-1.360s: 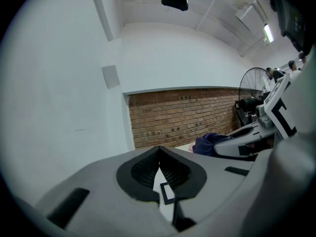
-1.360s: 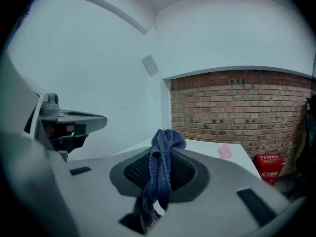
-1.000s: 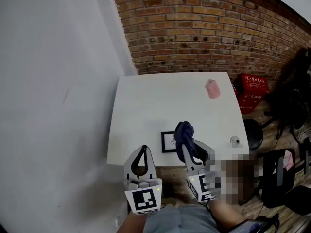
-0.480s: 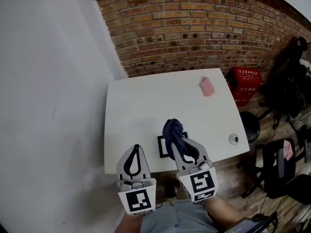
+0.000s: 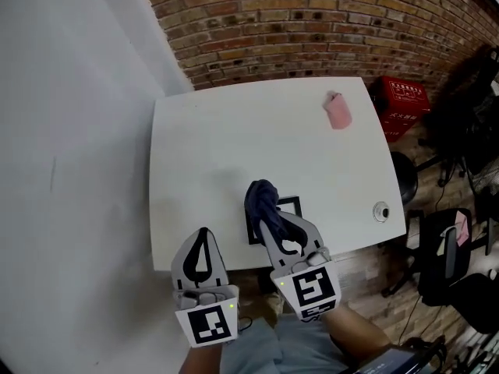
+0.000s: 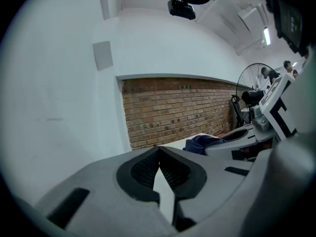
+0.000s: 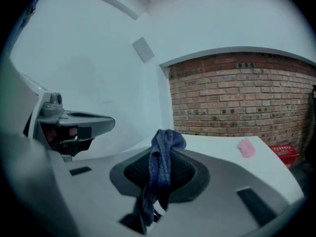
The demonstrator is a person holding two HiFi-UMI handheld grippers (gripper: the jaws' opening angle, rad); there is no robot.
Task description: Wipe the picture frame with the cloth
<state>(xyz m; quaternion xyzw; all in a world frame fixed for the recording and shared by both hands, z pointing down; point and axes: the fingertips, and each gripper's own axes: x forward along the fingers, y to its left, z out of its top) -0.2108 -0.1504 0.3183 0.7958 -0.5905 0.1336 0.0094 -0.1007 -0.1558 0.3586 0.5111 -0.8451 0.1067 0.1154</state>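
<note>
Right gripper view: my right gripper [image 7: 162,149] pinches the blue cloth [image 7: 159,174], poised to wipe the picture frame [image 5: 291,207]; my left gripper [image 6: 159,151] is closed on nothing.

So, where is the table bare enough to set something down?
Free: the table left of the frame, and the middle between frame and pink thing. Crowded: the near edge, round the cloth in the right gripper.

The left gripper [image 5: 203,236] and right gripper [image 5: 265,218] are pale grey plastic, with black ribbed pads [image 6: 145,172] inside. Each carries a white cube [image 5: 207,325] printed with black square markers and a small green light [image 5: 231,306].
</note>
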